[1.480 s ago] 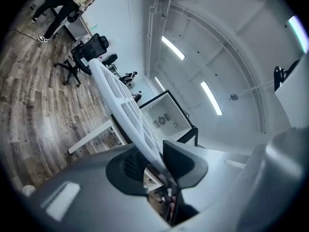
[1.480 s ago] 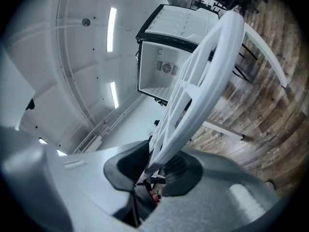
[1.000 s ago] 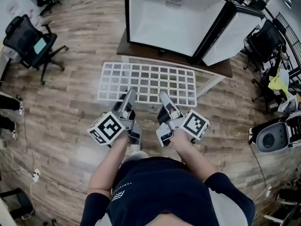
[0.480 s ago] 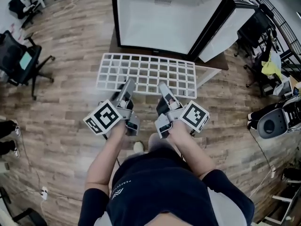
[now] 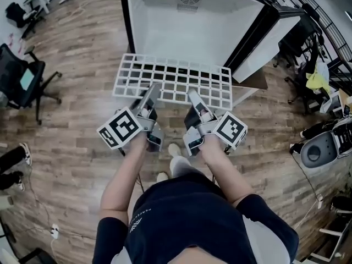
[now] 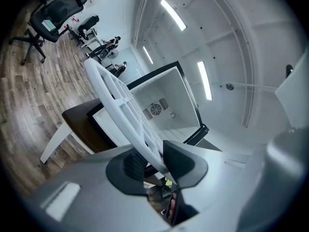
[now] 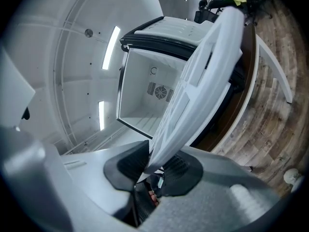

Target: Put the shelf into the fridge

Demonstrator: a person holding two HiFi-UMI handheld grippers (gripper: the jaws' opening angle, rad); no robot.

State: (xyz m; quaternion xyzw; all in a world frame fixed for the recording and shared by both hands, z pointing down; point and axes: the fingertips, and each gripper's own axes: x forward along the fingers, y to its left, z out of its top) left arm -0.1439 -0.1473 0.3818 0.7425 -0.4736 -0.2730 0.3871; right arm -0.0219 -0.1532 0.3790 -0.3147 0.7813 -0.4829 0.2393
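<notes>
A white grid shelf [image 5: 173, 81] is held level in the air between both grippers, its far edge at the open front of a small white-lined fridge [image 5: 187, 26]. My left gripper [image 5: 152, 92] is shut on the shelf's near edge left of centre, and my right gripper [image 5: 195, 98] is shut on the same edge right of centre. In the left gripper view the shelf [image 6: 123, 105] runs from the pads [image 6: 178, 161] toward the fridge [image 6: 161, 108]. The right gripper view shows the shelf [image 7: 203, 81] pinched between the pads [image 7: 181, 166], with the fridge interior [image 7: 154, 91] behind it.
The fridge stands on a low dark-topped table [image 5: 256, 84] with white legs; its door [image 5: 269, 43] hangs open to the right. Office chairs [image 5: 22, 81] stand at the left and more chairs and clutter [image 5: 316, 76] at the right. The floor is wood plank.
Both grippers have carried the shelf forward toward the fridge; its far edge now reaches the fridge's open front. The person has stepped closer.
</notes>
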